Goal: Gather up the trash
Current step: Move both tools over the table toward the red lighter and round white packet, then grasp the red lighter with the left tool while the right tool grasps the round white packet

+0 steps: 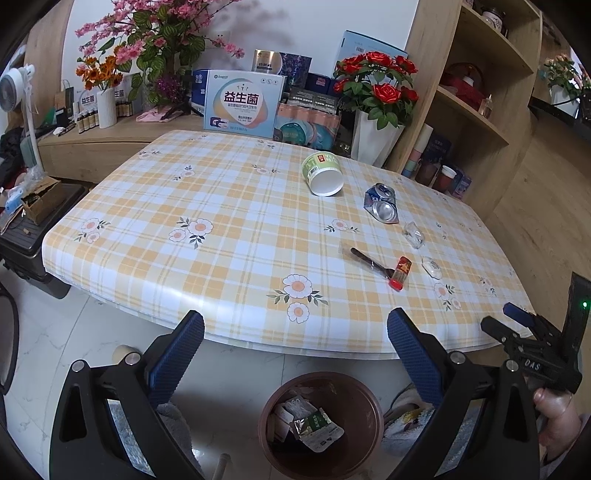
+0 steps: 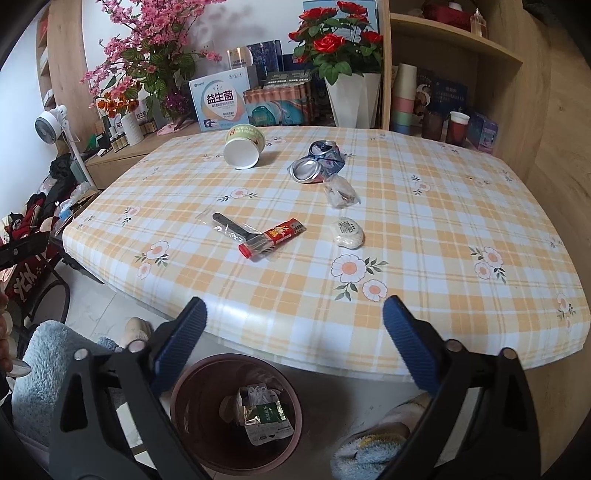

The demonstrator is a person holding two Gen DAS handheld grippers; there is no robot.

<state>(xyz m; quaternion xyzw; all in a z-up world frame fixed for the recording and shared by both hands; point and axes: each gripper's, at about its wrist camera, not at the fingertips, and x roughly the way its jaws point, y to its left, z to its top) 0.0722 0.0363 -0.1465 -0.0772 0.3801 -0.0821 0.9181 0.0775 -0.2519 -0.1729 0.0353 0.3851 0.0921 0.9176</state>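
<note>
A checked tablecloth [image 2: 424, 229] covered the table, where the remaining trash lay well apart from the brown bin [image 2: 192, 373] on the floor: a paper bowl [image 2: 242, 147], a crushed can [image 2: 319, 162] and a red wrapper [image 2: 275, 236]. The right gripper [image 2: 293, 317] and left gripper [image 1: 295, 325] hung wide and empty above the bin, apparently having nothing to carry.

Plaid-clothed table [image 1: 184, 258], wooden shelving [image 1: 480, 122], white wall [image 1: 92, 14], pale marble floor [image 1: 74, 332].

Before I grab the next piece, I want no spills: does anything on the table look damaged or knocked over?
Yes. The green paper bowl lies tipped on its side, its open mouth showing a white inside, no spill visible. Beside it the can is crushed and bent.
</note>
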